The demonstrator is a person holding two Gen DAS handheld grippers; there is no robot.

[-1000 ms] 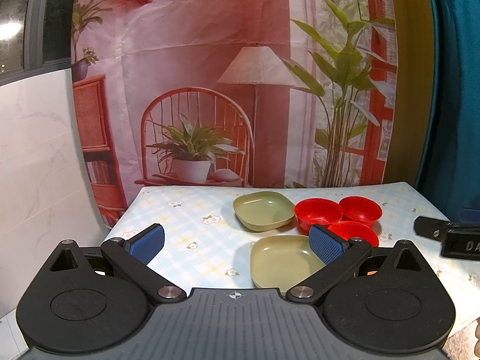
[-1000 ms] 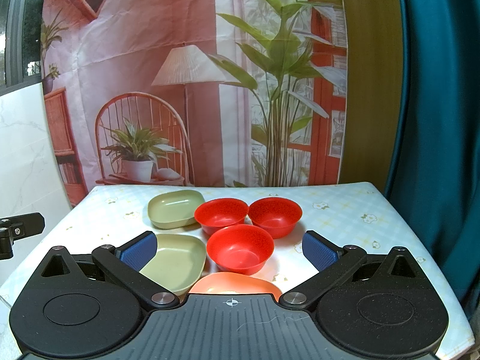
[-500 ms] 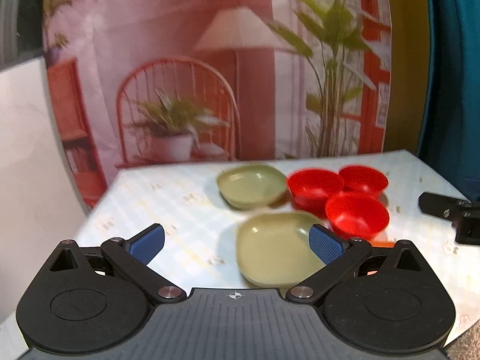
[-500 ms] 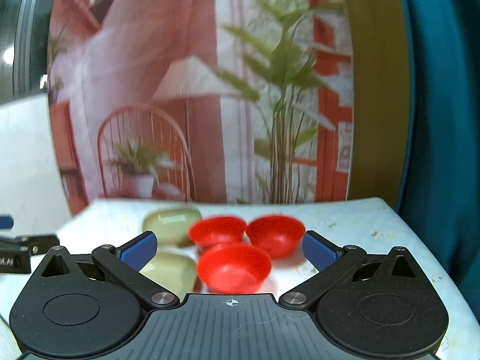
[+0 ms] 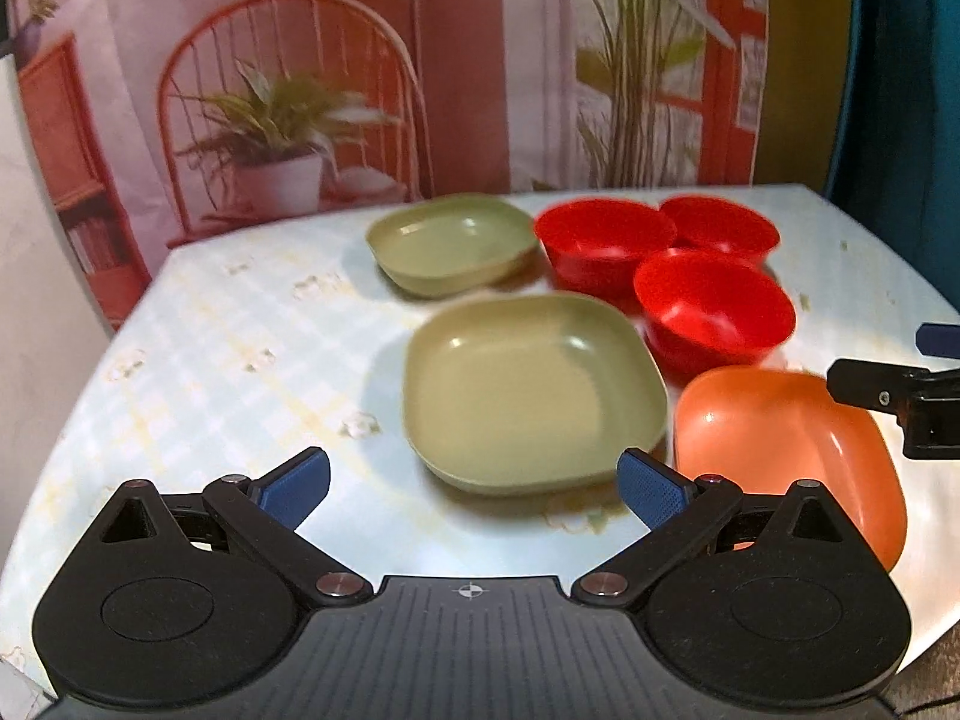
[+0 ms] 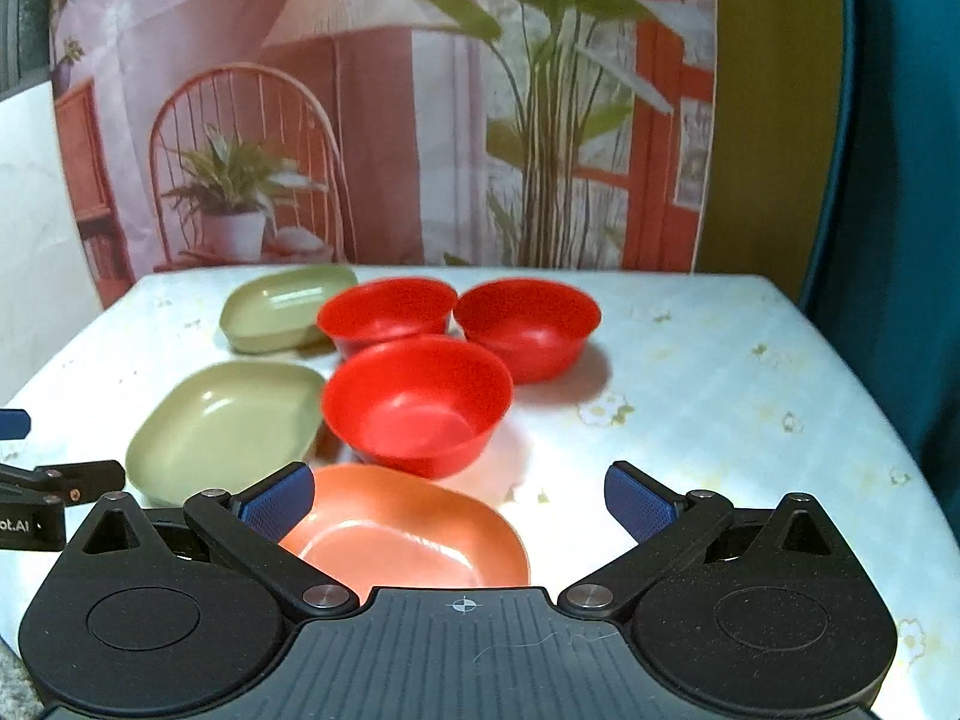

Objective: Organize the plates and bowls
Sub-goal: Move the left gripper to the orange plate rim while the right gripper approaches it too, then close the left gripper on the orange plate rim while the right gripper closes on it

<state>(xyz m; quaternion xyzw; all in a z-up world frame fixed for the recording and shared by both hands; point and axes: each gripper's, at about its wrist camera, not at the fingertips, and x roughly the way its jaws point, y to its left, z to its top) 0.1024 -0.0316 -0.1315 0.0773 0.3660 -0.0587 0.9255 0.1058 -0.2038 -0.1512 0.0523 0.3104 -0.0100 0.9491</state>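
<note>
Plates (image 5: 528, 384) closer than before — both jaws spread

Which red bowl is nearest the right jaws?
The front red bowl, alone ahead of the two side by side, next to the orange plate.

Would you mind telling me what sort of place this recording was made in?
Probably a staged recording corner rather than a real room: a printed backdrop of a lamp and chair hangs behind a table in a floral cloth, with a teal curtain beside it.
</note>
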